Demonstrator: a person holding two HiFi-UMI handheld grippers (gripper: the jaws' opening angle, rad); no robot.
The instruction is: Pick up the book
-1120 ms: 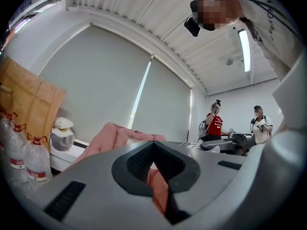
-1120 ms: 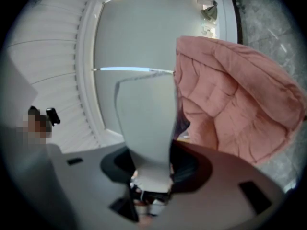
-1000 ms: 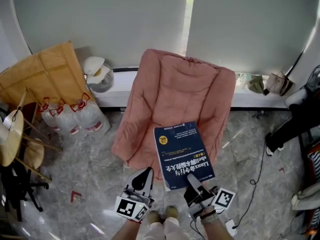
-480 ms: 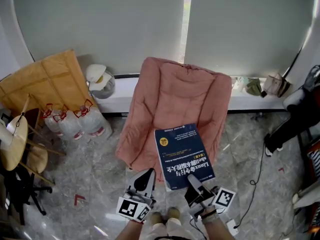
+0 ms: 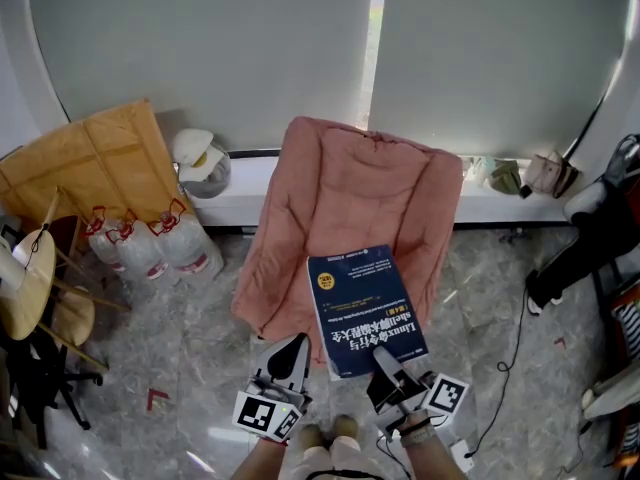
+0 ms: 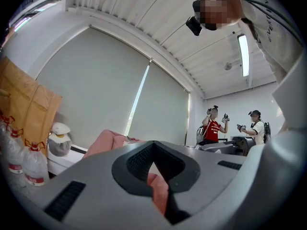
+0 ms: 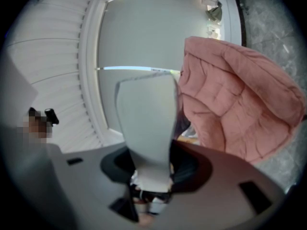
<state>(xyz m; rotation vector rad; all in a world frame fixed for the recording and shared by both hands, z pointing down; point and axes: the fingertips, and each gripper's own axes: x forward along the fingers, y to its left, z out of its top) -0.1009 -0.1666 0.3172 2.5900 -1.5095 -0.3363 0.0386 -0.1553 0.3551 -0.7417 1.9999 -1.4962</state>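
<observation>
Near corner of book [image 5: 362, 306] hidden under right gripper [image 5: 380, 358], wooden chair [image 5: 22, 283] cut by left edge

Bright diffuse daylight, fisheye edges; blurred foreground

Blue book [image 5: 365, 308] held aloft
Cover up, white title showing, near edge clamped in the right gripper [image 5: 383, 359], above the pink chair [image 5: 360, 193].
</observation>
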